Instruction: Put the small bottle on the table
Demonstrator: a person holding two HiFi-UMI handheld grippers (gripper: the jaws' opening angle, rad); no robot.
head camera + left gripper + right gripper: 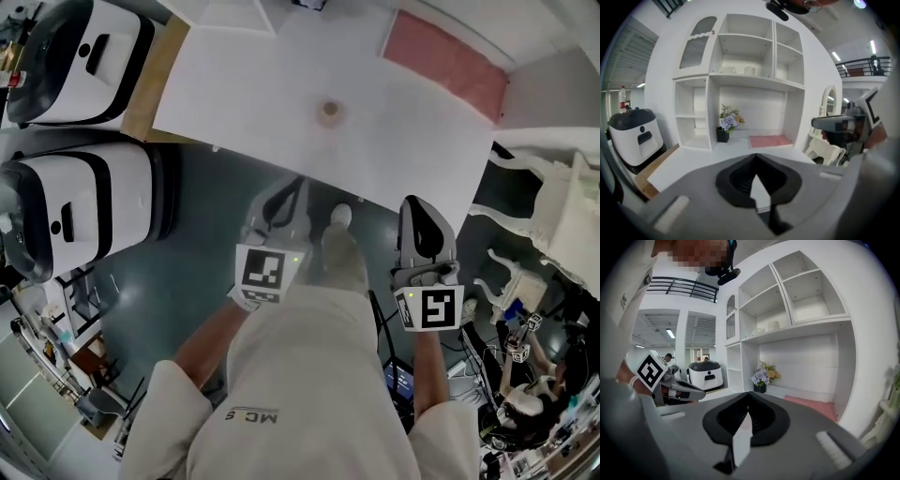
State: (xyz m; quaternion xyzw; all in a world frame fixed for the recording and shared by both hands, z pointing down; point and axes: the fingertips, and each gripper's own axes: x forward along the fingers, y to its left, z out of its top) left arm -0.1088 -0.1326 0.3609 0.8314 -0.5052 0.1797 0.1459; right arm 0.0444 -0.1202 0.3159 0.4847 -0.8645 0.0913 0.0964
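A small round tan thing (328,112), apparently the small bottle seen from above, stands alone on the white table (244,94). It does not show in either gripper view. My left gripper (284,199) hangs in front of the table's near edge, short of the bottle, jaws shut with nothing between them (756,161). My right gripper (418,214) is level with it on the right, also shut and holding nothing (749,399). Each gripper shows in the other's view: the right gripper (843,124) and the left gripper (679,391).
A pink mat (441,58) lies at the table's far right. A white shelf unit (745,70) rises behind the table, with a flower pot (723,132) at its foot. Two white-and-black machines (80,202) stand on the left, and a white chair (548,202) on the right.
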